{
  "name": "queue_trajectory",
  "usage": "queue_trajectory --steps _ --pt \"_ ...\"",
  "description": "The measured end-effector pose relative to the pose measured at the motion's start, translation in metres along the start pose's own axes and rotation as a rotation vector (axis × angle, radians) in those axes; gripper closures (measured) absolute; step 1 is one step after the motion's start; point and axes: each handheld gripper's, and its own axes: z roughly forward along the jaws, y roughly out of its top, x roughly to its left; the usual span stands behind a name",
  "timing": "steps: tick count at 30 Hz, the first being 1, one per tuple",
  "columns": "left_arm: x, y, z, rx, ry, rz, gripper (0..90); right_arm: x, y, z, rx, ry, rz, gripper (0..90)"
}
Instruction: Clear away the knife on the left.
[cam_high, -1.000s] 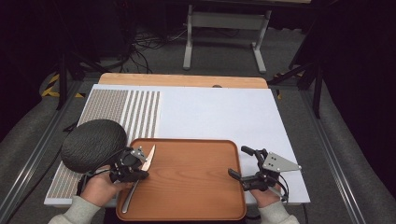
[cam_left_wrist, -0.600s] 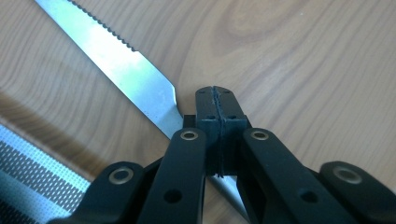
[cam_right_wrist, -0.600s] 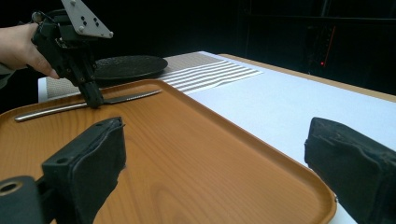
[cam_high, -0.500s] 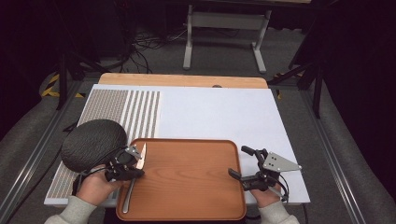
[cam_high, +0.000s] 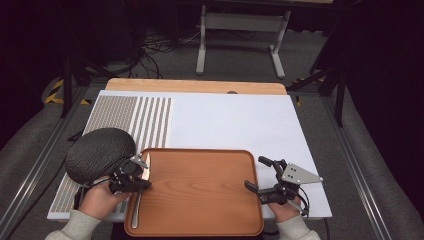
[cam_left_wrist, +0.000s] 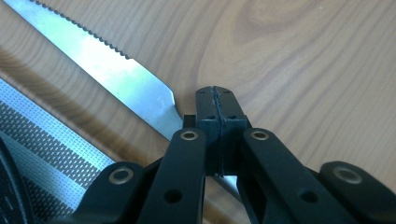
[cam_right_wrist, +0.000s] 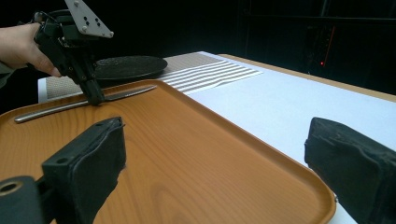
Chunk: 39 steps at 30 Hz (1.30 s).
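Two grippers at a wooden tray (cam_high: 200, 195) on a white mat (cam_high: 240, 120). Left gripper (cam_high: 134, 176) sits at the tray's left edge, jaws fully closed; in the left gripper view the pads meet with the knife (cam_left_wrist: 121, 88) passing under and beside them, so it looks pinched near where blade meets handle, though I cannot tell for sure how much metal is actually between the pads. The knife lies along the tray's left rim, serrated blade pointing away from the person, handle toward them; the right gripper view shows it resting flat on the tray floor. Dark round plate (cam_high: 100, 152) sits just beside the tray, off its left corner, near the left hand (cam_high: 97, 202). Right gripper (cam_high: 270, 181) rests at the tray's right edge, jaws wide apart, holding nothing, tray rim between them.

Risks, as a judgement:
- The grip looks narrow and off balance, so on a lift the knife could pivot and the handle end drop.
- Smooth steel on rubber pads could slip out sideways.
- Blade tip is near the plate and could clip it if swung left.
- The tray could slide if dragged, as the right gripper isn't clamping it.
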Motion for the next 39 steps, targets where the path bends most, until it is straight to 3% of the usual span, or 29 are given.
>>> queue_trajectory --steps 4,7,10,12,17,23,29,33,39 --pt "-0.001 0.001 -0.001 -0.012 -0.006 0.009 85.8 0.0 0.0 0.0 -0.001 0.001 -0.001 6.0" --pt "-0.003 0.001 -0.007 -0.062 -0.01 0.023 72.9 0.0 0.0 0.0 -0.002 0.001 -0.001 6.0" --pt "-0.006 0.002 -0.014 -0.131 -0.013 0.049 57.4 0.0 0.0 0.0 -0.002 0.003 -0.004 6.0" --pt "-0.008 0.002 -0.019 -0.188 -0.007 0.092 44.7 0.0 0.0 0.0 -0.002 0.004 -0.004 6.0" --pt "-0.012 0.001 -0.027 -0.308 0.014 0.142 25.2 0.0 0.0 -0.001 0.0 0.001 -0.005 6.0" --pt "-0.015 -0.006 -0.034 -0.441 0.005 0.199 14.5 0.0 0.0 -0.003 -0.002 -0.004 -0.003 6.0" --pt "-0.015 -0.016 -0.04 -0.567 0.003 0.225 7.3 0.0 0.0 -0.003 -0.005 -0.003 -0.003 6.0" --pt "-0.013 -0.027 -0.043 -0.7 -0.019 0.239 4.7 0.0 0.0 -0.003 -0.007 -0.003 -0.002 6.0" --pt "-0.008 -0.048 -0.038 -0.821 -0.033 0.223 2.7 -0.001 0.001 -0.004 -0.011 -0.001 -0.003 6.0"
